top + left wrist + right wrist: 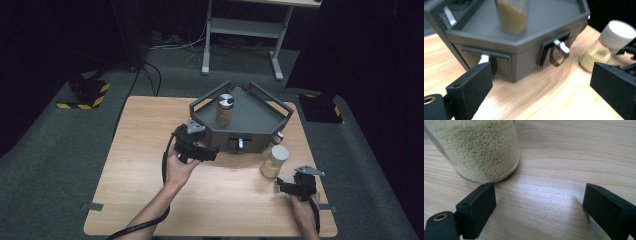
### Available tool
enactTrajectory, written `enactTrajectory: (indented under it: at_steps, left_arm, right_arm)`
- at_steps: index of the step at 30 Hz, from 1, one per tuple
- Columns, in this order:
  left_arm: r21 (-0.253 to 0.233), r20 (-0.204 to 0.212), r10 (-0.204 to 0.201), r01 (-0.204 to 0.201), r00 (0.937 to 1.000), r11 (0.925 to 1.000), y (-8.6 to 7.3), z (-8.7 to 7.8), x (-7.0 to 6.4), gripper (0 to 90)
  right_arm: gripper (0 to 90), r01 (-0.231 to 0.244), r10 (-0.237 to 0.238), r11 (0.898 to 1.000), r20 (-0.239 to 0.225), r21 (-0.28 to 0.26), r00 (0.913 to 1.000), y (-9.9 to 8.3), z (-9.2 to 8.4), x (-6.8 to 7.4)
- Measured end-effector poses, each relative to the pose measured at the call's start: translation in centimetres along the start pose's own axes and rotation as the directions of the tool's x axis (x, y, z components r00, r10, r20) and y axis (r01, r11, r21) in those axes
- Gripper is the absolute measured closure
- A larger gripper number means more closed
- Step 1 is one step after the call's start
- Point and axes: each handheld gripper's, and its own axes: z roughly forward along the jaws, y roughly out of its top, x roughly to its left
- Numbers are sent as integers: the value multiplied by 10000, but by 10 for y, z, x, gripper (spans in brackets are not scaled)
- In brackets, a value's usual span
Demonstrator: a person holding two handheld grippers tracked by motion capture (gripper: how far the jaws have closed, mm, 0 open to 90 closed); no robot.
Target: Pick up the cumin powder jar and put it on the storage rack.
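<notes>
White-lidded jar of pale grain stood on table, just beside grey rack. Right gripper held near jar base, jaws apart, empty. Left gripper likewise open, at rack front. Jar judged rigid, smooth, breakable, moderately heavy; grasp advised mid-body, below lid.

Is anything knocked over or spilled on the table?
Nothing is spilled. The white-lidded jar stands upright on the table, and the other jar stands upright on the grey stand. Both the left gripper and the right gripper are open, holding nothing.
</notes>
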Motion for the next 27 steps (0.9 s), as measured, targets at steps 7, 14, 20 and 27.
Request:
enactTrajectory:
  at_steps: [7,14,20,27]
  left_arm:
    - [231,68,110,-111,9999,9997,-16,4,2,43]
    - [227,-129,70,-67,9999,9997,-30,7,4,43]
    - [513,-455,28,-5,9990,9987,-47,11,7,47]
    - [758,-556,-128,171,9984,9970,-59,14,10,47]
  right_arm:
    - [108,-16,16,10000,-16,9,10000,0,0,0]
    - [108,-7,7,10000,-21,6,10000,0,0,0]
    - [108,-22,22,10000,-26,11,10000,0,0,-1]
    - [108,-22,22,10000,-29,21,10000,0,0,-1]
